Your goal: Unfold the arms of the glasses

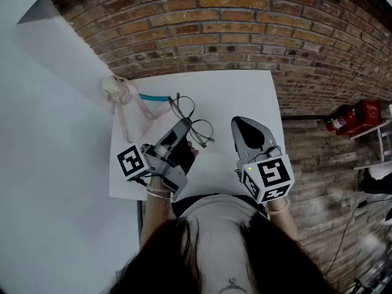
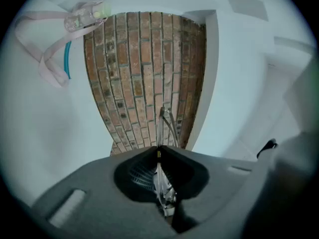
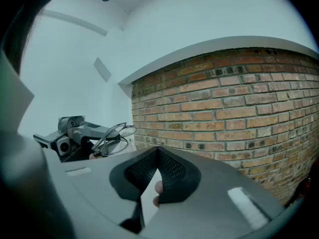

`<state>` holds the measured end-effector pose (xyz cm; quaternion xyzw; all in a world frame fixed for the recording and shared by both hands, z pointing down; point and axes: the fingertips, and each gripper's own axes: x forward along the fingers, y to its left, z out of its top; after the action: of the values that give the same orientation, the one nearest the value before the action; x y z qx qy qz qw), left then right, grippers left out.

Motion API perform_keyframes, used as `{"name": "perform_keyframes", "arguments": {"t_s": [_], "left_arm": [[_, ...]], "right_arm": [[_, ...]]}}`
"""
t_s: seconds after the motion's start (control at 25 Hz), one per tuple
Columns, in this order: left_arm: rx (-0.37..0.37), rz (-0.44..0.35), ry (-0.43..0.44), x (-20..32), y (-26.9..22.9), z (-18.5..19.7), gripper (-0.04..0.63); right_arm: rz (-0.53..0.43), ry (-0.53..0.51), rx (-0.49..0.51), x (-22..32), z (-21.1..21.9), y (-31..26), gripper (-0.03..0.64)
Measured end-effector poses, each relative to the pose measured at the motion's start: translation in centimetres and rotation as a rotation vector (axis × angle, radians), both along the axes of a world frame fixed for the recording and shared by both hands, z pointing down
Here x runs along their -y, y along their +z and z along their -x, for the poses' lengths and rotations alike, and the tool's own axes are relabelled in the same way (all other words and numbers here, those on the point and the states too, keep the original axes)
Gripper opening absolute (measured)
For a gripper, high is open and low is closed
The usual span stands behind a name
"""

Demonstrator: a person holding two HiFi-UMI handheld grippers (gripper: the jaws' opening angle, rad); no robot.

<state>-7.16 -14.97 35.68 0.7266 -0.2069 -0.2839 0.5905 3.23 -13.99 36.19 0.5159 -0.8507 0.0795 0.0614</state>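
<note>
Thin wire-framed glasses [image 1: 197, 126] hang over the white table [image 1: 245, 94], pinched in my left gripper [image 1: 184, 126], which is shut on the frame. In the left gripper view the metal frame [image 2: 164, 121] sticks out edge-on past the closed jaws of the left gripper [image 2: 158, 151]. To the right, my right gripper [image 1: 241, 125] rests low over the table, shut with nothing in it. The right gripper view has the right gripper's [image 3: 158, 149] jaws meeting at the tip, with the glasses [image 3: 114, 136] and the left gripper [image 3: 95, 139] off to its left, well apart.
A clear small bottle [image 1: 116, 88] with a pink strap [image 1: 131, 112] and a teal straw [image 1: 153, 97] lies at the table's far left corner. A brick wall [image 1: 245, 29] backs the table. A red fire extinguisher [image 1: 352, 116] sits on the floor at the right.
</note>
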Motion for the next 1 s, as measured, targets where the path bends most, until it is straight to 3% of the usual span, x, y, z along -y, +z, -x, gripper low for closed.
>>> {"name": "perform_keyframes", "arguments": {"t_s": [1.0], "left_arm": [[-0.024,-0.02,-0.011,0.3,-1.2,0.2,0.024]], "right_arm": [[-0.068,-0.143,0.133,-2.4,1.5,-3.0,0.005]]}}
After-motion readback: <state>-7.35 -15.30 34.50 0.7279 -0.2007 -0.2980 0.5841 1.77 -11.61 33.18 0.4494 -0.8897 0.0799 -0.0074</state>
